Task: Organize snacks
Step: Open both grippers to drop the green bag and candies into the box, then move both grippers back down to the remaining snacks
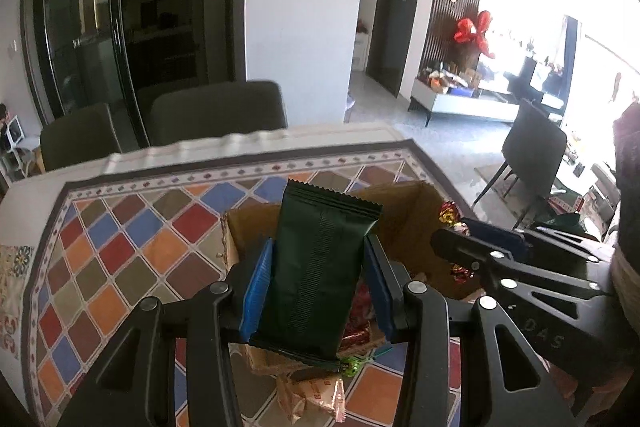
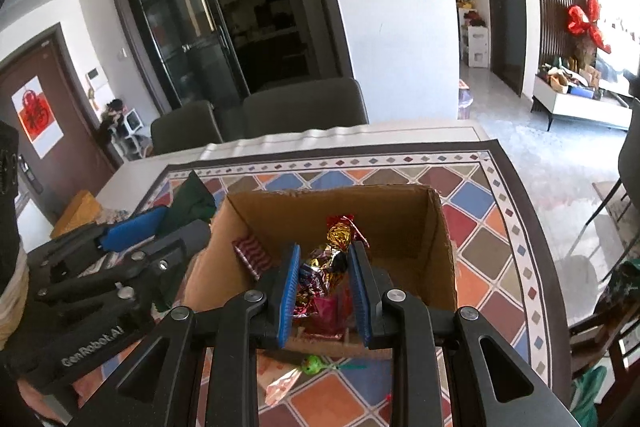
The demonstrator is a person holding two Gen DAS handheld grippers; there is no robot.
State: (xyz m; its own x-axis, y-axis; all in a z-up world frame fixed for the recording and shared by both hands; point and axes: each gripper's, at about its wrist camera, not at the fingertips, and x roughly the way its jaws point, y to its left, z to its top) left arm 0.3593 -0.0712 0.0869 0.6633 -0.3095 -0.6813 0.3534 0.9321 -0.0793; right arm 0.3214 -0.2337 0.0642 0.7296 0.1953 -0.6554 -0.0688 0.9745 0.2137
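Note:
An open cardboard box (image 2: 400, 219) stands on the patterned tablecloth. My left gripper (image 1: 318, 263) is shut on a dark green snack packet (image 1: 320, 267), held upright over the box's (image 1: 404, 215) near left part. My right gripper (image 2: 325, 271) is shut on foil-wrapped candies (image 2: 328, 259), red, gold and silver, and holds them inside the box above its near wall. A red-striped packet (image 2: 253, 253) lies inside the box at the left. In the left wrist view the right gripper (image 1: 476, 239) shows at the right with the candies (image 1: 449, 213).
A green lollipop (image 2: 314, 365) and a tan wrapped snack (image 1: 316, 393) lie on the cloth in front of the box. Two grey chairs (image 2: 304, 105) stand behind the table. The table's right edge (image 2: 532, 195) drops to the floor.

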